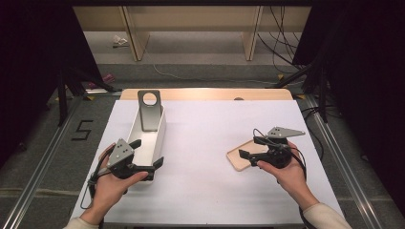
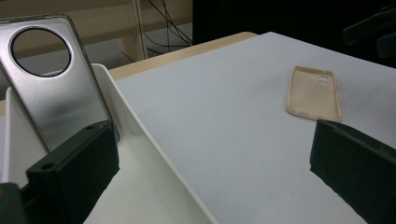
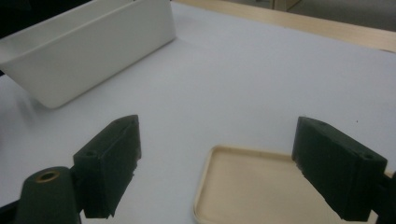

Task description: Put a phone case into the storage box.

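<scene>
One grey phone case [image 1: 150,110] already leans in the white bin [image 1: 159,138] by the left gripper [image 1: 149,153], fingers apart; the tan phone case [image 1: 243,158] lies on the bench [image 1: 200,143] under the right gripper [image 1: 249,147], fingers apart, not grabbed yet.

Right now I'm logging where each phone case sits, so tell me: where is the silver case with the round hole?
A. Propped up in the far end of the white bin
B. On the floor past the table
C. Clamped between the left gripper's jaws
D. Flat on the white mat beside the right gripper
A: the silver case leans upright in the far end of the white bin, while the left gripper hangs open by the bin's near end.
</scene>
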A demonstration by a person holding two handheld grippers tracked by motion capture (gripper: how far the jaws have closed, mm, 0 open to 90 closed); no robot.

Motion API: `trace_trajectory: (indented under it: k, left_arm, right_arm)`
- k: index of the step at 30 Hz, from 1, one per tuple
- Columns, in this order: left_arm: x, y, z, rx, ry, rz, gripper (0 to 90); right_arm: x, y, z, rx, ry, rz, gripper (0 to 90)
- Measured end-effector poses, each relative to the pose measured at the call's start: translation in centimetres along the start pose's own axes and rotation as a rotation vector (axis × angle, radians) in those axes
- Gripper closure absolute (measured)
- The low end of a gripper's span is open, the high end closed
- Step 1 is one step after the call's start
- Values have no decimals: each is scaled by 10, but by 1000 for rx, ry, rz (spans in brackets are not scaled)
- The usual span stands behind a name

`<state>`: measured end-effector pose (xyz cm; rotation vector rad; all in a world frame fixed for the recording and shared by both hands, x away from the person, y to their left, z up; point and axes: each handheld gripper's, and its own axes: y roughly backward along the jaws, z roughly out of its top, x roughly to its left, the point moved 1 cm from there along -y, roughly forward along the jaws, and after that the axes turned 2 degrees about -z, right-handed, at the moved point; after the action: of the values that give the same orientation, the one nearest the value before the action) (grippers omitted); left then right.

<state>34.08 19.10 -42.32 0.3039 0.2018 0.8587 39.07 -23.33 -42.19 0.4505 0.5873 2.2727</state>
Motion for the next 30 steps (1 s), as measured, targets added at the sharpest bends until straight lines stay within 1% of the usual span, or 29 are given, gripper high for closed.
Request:
trace_trajectory:
  k: [2, 3, 5, 7, 8, 10, 11, 13, 15, 18, 21, 22, 25, 30]
  left_arm:
    - [-1, -1, -1, 3, 0, -1, 13]
    - [-1, -1, -1, 5, -1, -1, 13]
    - [0, -1, -1, 5, -2, 4, 16]
    - [1, -1, -2, 5, 5, 8, 18]
    - [1, -1, -1, 4, 6, 8, 19]
    - [2, -1, -2, 4, 5, 13, 21]
    - [2, -1, -2, 5, 6, 14, 22]
    - [3, -2, -3, 9, 0, 15, 24]
    - [3, -2, -4, 10, 3, 17, 26]
    - [3, -1, -5, 10, 0, 19, 30]
    - [2, -1, -5, 8, -13, 15, 35]
    - [2, -2, -5, 7, -17, 15, 35]
    - [1, -2, -5, 12, -27, 13, 39]
    - [-1, -3, -6, 14, -30, 9, 41]
  right_arm:
    - [0, -2, 0, 21, 4, -17, 307]
    - [1, -3, 0, 30, 5, -16, 373]
    - [2, -4, 1, 79, 24, -27, 562]
    - [3, -7, 2, 126, 42, -35, 712]
    - [3, -9, 2, 156, 44, -40, 760]
    - [5, -14, 1, 215, 30, -52, 848]
    - [6, -17, 1, 240, 27, -62, 874]
    - [6, -24, -1, 289, 23, -70, 900]
    - [6, -31, -1, 334, 24, -75, 900]
    - [7, -39, -2, 376, 23, -75, 900]
    - [8, -46, -4, 423, 17, -73, 900]
    - [8, -49, -5, 433, 22, -67, 900]
    - [9, -51, -6, 453, 16, -58, 900]
    - [12, -57, -7, 489, 14, -60, 900]
